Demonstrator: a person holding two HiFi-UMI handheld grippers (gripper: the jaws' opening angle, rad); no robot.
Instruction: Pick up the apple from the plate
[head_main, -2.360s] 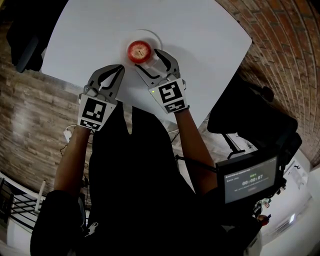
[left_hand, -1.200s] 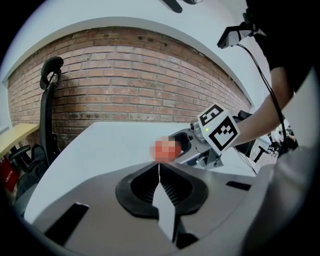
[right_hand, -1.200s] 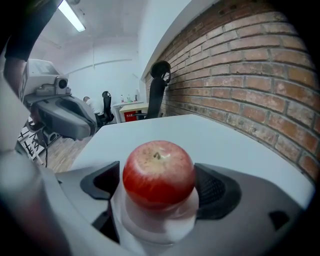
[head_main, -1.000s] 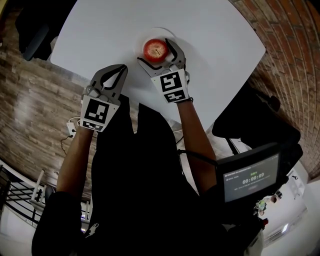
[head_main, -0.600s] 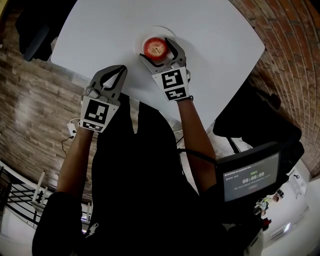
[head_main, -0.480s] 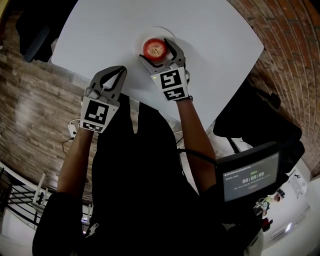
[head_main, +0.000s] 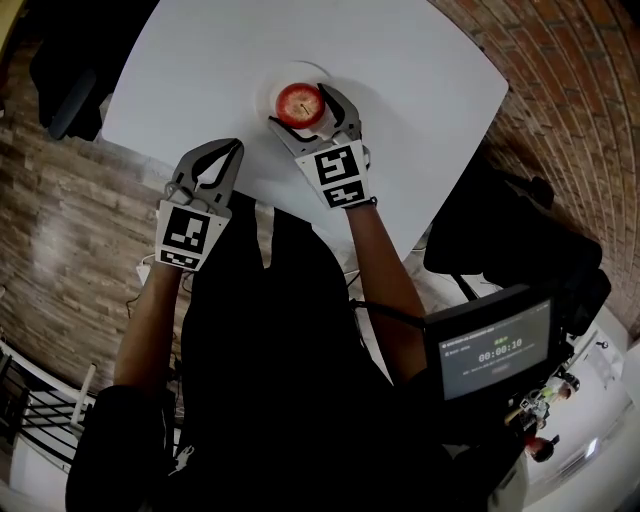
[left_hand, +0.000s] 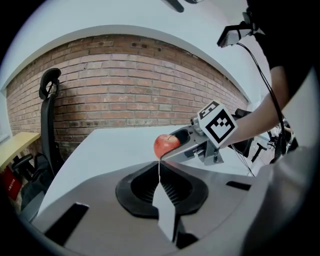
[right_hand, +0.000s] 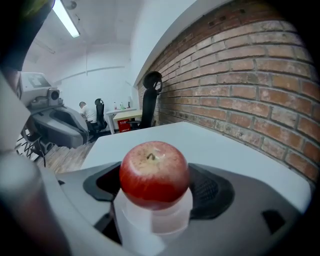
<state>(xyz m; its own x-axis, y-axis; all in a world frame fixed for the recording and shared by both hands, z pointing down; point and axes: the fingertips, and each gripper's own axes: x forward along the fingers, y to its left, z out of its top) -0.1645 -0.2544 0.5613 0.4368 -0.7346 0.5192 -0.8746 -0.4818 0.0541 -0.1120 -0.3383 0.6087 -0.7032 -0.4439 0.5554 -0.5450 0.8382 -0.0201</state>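
Note:
The red apple (head_main: 300, 103) sits between the jaws of my right gripper (head_main: 301, 106), which is shut on it, over the white plate (head_main: 266, 88) on the white table (head_main: 400, 60). In the right gripper view the apple (right_hand: 154, 172) fills the gap between the pads, stem up, with white showing below it. My left gripper (head_main: 236, 146) hangs at the table's near edge, left of the plate, shut and empty. The left gripper view shows its jaws (left_hand: 160, 167) meeting in a line, with the apple (left_hand: 165, 145) beyond them in the right gripper's fingers (left_hand: 187, 145).
A dark office chair (head_main: 60, 90) stands off the table's far left corner and another dark seat (head_main: 500, 240) to its right. A timer screen (head_main: 487, 355) is at lower right. A brick wall (left_hand: 125, 95) lies beyond the table. A person sits at a far desk (right_hand: 89, 112).
My right gripper came forward round the apple, closed its jaws onto it and has risen a little with it. The left gripper has kept its place.

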